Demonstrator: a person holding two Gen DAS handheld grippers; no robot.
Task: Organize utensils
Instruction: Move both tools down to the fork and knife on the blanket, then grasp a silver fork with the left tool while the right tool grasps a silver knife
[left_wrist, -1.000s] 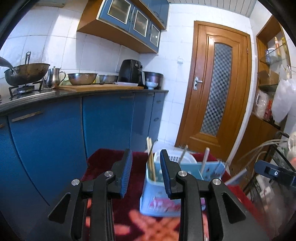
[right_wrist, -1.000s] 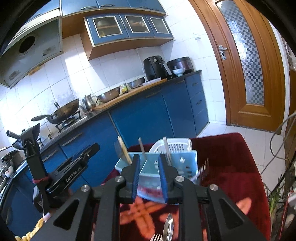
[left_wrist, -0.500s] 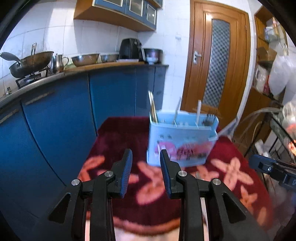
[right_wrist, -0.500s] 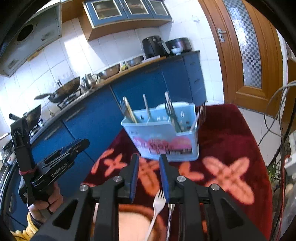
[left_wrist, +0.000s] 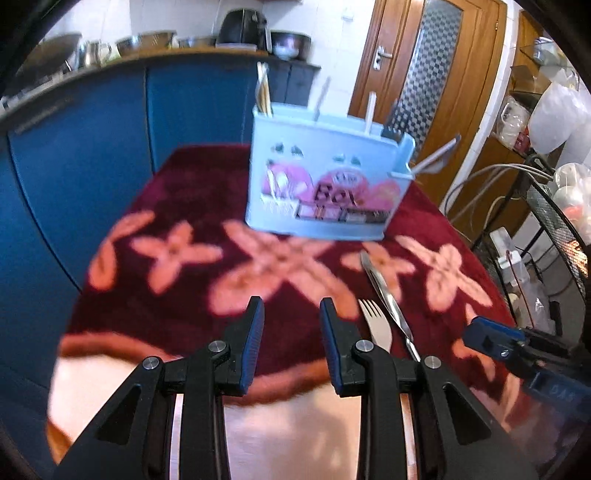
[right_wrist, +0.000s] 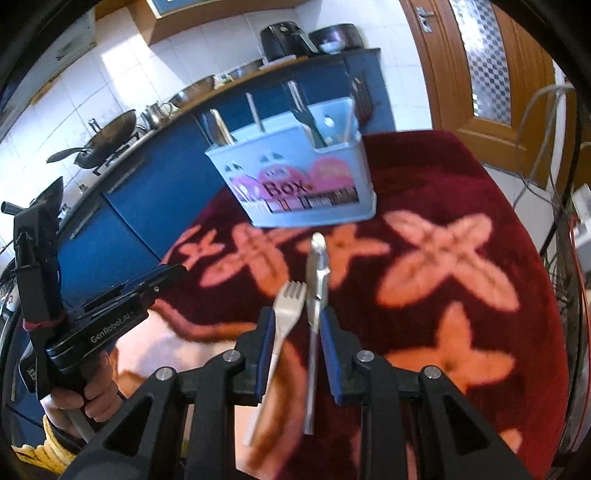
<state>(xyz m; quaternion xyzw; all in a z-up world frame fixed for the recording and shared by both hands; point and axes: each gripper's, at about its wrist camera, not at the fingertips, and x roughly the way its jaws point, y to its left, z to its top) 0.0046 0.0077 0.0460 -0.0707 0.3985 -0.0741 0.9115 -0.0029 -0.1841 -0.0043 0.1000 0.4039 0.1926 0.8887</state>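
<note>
A: Left wrist view first. What do we record?

B: The left gripper (left_wrist: 291, 315) hangs above the red flowered cloth (left_wrist: 177, 206), jaws released with nothing between them. The light blue utensil holder (left_wrist: 325, 184) stands at the far side of the cloth with utensils upright in it. A fork (left_wrist: 376, 325) and a knife (left_wrist: 384, 291) lie just right of the gripper.

A: And the right wrist view?

B: The right gripper (right_wrist: 297, 325) has its jaws parted, with the fork (right_wrist: 286, 314) and knife (right_wrist: 317, 288) lying between them; contact appears absent, though blur limits us. The holder (right_wrist: 295, 184) stands beyond them. The left gripper (right_wrist: 110, 306) is at the left.
</note>
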